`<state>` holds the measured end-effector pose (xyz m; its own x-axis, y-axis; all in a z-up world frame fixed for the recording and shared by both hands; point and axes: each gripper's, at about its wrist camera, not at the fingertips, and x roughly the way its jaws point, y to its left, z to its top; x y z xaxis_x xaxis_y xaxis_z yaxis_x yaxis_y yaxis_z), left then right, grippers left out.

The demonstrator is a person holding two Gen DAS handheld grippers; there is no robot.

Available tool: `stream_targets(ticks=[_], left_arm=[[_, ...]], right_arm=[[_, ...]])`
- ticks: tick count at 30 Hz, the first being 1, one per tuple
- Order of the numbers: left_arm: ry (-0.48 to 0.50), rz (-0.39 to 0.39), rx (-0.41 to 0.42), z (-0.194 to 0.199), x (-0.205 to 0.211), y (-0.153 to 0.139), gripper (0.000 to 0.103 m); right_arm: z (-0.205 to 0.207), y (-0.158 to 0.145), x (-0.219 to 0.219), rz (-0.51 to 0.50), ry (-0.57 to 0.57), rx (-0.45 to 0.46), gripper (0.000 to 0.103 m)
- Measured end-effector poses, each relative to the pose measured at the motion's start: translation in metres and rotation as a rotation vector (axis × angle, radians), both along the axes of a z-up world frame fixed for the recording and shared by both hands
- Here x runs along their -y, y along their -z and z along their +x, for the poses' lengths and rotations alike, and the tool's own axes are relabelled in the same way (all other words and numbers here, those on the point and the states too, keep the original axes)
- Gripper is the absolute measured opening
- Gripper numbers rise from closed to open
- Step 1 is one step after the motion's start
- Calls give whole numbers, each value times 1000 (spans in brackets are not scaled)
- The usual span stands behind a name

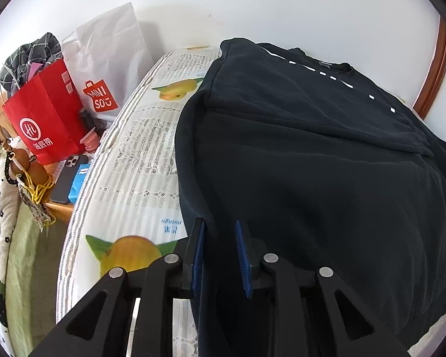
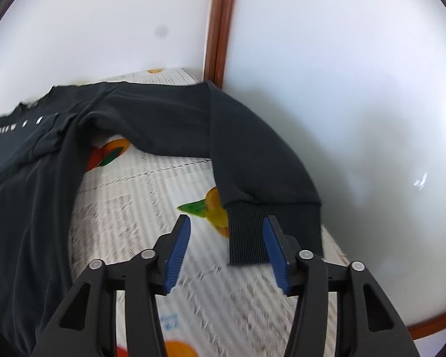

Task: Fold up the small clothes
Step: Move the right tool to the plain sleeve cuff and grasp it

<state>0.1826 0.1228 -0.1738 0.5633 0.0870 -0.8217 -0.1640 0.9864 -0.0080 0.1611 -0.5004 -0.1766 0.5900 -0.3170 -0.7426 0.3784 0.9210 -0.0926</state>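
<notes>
One black sweatshirt (image 1: pixel 312 163) lies spread across the fruit-print cloth (image 1: pixel 128 178), and that's the whole game here. From the left wrist view its near hem runs right under the left gripper (image 1: pixel 220 232), dark fabric filling the gap between the blue pads (image 1: pixel 197 255); the jaws stand narrowly apart, and whether they actually pinch the cloth I cannot tell. One sleeve is already folded across the chest, just ahead of that gripper, with a row of white marks beyond it near the collar.

Over to the right wrist view: the other sleeve (image 2: pixel 252 148) stretches out flat and bends back toward the right gripper (image 2: pixel 226 223), its ribbed cuff (image 2: pixel 246 235) lying between the spread fingers, close against the right-hand one. Those jaws are well apart, pressing on nothing. Left of the cuff there's a good stretch of bare printed cloth, free room between sleeve and body. Right of the cuff the covered surface ends just beside it, against a white panel with a brown wooden frame (image 2: pixel 220 29) rising beyond the sleeve.

Back on the left side, the cloth's edge drops away left of the left gripper. Past it sit a red paper bag (image 1: pixel 44 119), a white shopping bag (image 1: pixel 110 59) and a phone (image 1: pixel 68 178) on a wooden stand, well apart from the sweatshirt.
</notes>
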Motion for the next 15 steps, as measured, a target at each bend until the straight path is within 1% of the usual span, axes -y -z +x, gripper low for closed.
stream_targets(ticks=[1, 3, 4, 5, 7, 8, 9, 10, 11, 12, 13, 15], left_arm=[[3, -14, -1, 3, -1, 1, 27], [12, -27, -2, 7, -1, 2, 38], [23, -28, 3, 9, -1, 3, 49], [33, -26, 10, 10, 0, 3, 56], [46, -16, 12, 12, 0, 4, 56], [48, -20, 12, 13, -1, 5, 56], [52, -27, 10, 14, -1, 7, 56], [60, -33, 8, 15, -1, 8, 56], [67, -33, 12, 14, -1, 8, 56], [72, -26, 19, 13, -1, 7, 56], [75, -24, 23, 13, -1, 7, 56], [80, -23, 29, 11, -3, 7, 56]], right_arm=[[2, 5, 4, 5, 9, -10, 52], [11, 14, 7, -3, 8, -43, 52], [14, 19, 8, -17, 9, -64, 53], [15, 21, 8, -32, 12, -62, 54], [17, 22, 12, -45, 42, -54, 53], [18, 22, 16, -37, 62, -52, 46], [18, 22, 18, -33, 76, -48, 37], [19, 22, 19, -37, 74, -52, 17], [22, 22, 19, -52, 65, -59, 10], [23, 21, 16, -71, 55, -66, 6], [25, 18, 14, -84, 56, -72, 5], [25, 6, 9, -59, 51, -53, 5]])
